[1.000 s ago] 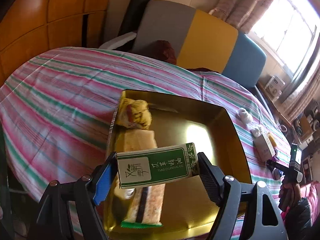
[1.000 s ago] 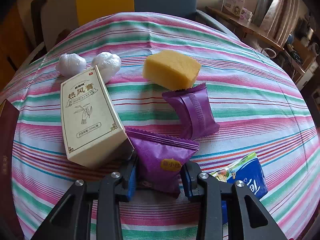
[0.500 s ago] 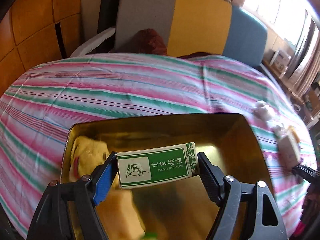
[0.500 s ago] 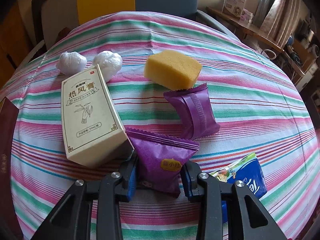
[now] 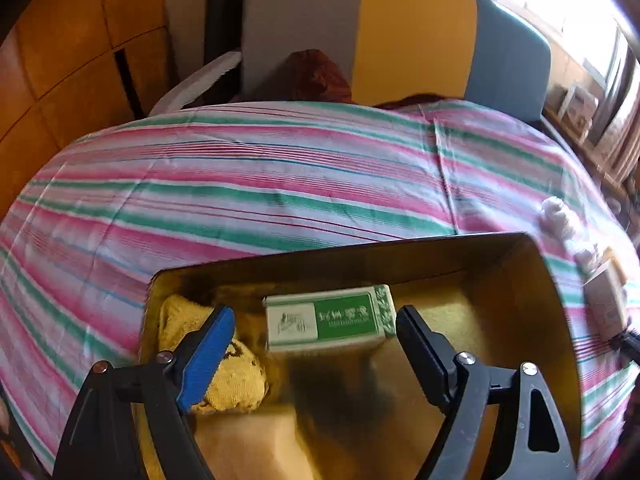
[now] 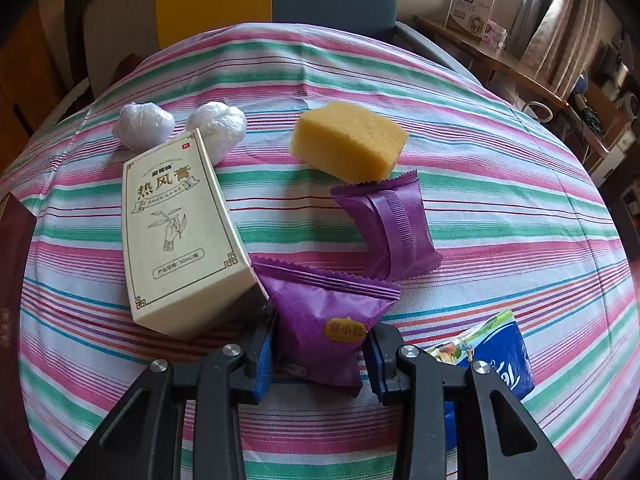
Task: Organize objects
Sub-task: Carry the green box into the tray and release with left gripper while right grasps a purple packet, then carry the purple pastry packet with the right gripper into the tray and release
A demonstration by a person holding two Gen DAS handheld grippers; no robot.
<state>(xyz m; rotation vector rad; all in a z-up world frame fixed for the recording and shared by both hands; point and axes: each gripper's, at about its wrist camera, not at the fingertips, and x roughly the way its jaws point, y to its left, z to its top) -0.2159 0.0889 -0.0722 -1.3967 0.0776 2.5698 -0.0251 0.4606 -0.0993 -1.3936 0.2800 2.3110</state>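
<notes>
In the left wrist view a green-and-white box (image 5: 328,318) lies inside the gold tray (image 5: 520,304), near its far wall. My left gripper (image 5: 316,340) hangs over it with jaws opening; neither pad touches the box. A yellow cloth toy (image 5: 224,376) sits in the tray's left corner behind the blue pad. In the right wrist view my right gripper (image 6: 320,354) is shut on a purple snack packet (image 6: 324,320) resting on the striped tablecloth (image 6: 500,208).
Beside the packet lie a cream carton (image 6: 176,232), a second purple packet (image 6: 394,224), a yellow sponge block (image 6: 348,140), two white wrapped balls (image 6: 142,125) and a blue pack (image 6: 496,354). A grey, yellow and blue chair back (image 5: 400,28) stands beyond the table.
The left gripper carried the green box deeper into the tray, then spread its jaws and let it drop onto the tray floor. The right gripper and its packet stayed put.
</notes>
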